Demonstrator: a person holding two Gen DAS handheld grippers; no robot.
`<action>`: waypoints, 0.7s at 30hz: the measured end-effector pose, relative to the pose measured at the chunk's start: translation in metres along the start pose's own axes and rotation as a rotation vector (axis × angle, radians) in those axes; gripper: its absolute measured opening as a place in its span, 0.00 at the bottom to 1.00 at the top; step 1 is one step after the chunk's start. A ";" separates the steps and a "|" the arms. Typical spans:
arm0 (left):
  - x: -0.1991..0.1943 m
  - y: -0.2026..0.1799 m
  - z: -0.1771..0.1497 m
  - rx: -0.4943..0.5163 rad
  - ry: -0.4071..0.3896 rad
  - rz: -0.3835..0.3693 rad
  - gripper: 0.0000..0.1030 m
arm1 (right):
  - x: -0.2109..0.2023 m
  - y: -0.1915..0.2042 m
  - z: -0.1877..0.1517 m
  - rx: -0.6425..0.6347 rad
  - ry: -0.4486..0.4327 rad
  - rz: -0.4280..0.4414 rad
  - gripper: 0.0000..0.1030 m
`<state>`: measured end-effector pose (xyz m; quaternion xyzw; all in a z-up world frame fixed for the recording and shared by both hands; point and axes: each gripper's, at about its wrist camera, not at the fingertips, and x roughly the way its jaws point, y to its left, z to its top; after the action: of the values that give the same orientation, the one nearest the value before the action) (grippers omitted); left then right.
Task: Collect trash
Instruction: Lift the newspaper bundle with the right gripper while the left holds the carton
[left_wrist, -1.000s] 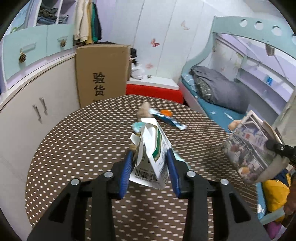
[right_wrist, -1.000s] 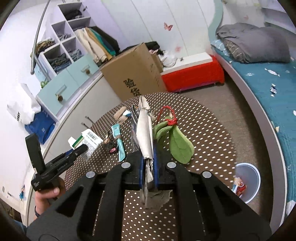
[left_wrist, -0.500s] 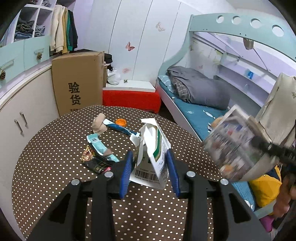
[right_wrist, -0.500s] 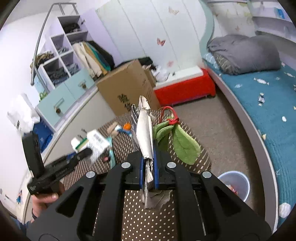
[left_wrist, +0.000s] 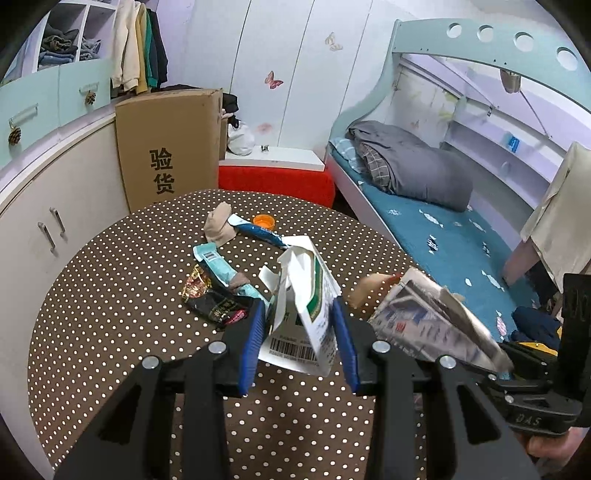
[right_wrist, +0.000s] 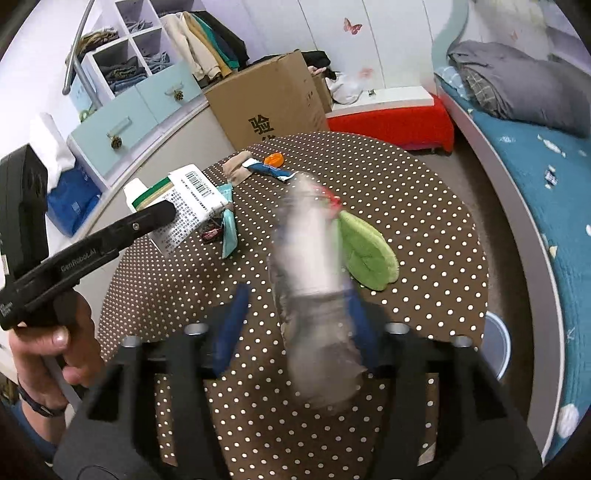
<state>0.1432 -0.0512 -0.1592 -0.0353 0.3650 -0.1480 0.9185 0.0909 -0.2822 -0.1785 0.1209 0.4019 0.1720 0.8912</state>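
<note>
My left gripper (left_wrist: 299, 332) is shut on a torn white and green carton (left_wrist: 306, 306) with a barcode, held above the dotted round table (left_wrist: 110, 295). The right wrist view shows that carton (right_wrist: 184, 203) at the left, in a gripper a hand holds. My right gripper (right_wrist: 295, 321) is opening. A folded newspaper (right_wrist: 314, 288) stands blurred between its spread blue fingers (right_wrist: 232, 317), resting only against the right one. From the left wrist the newspaper (left_wrist: 432, 325) appears at the right. A green leaf-shaped cloth (right_wrist: 365, 251) with a red loop lies behind it.
Wrappers (left_wrist: 218, 306), a teal packet (left_wrist: 218, 266), a beige sock (left_wrist: 218, 225), a blue wrapper (left_wrist: 258, 232) and an orange cap (left_wrist: 263, 220) lie mid-table. A pale blue bin (right_wrist: 498, 343) stands on the floor past the table's right edge. Cardboard box (left_wrist: 170, 147), cabinets and bed surround the table.
My right gripper's jaws have spread apart and the newspaper, pinched before, now sits loose and blurred between them, lower over the table. The left gripper kept its carton while its view swung across the table.
</note>
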 end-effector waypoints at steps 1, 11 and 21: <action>0.000 0.000 0.000 0.000 0.001 -0.002 0.35 | -0.002 0.000 0.000 -0.004 -0.003 -0.011 0.54; 0.003 -0.004 -0.008 0.000 0.010 -0.012 0.35 | -0.028 0.010 -0.006 -0.090 -0.066 -0.048 0.30; -0.006 -0.008 -0.011 0.006 -0.001 -0.020 0.35 | -0.030 0.012 -0.005 -0.040 -0.099 0.003 0.05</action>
<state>0.1293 -0.0569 -0.1619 -0.0361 0.3635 -0.1581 0.9174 0.0664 -0.2826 -0.1573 0.1119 0.3534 0.1752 0.9121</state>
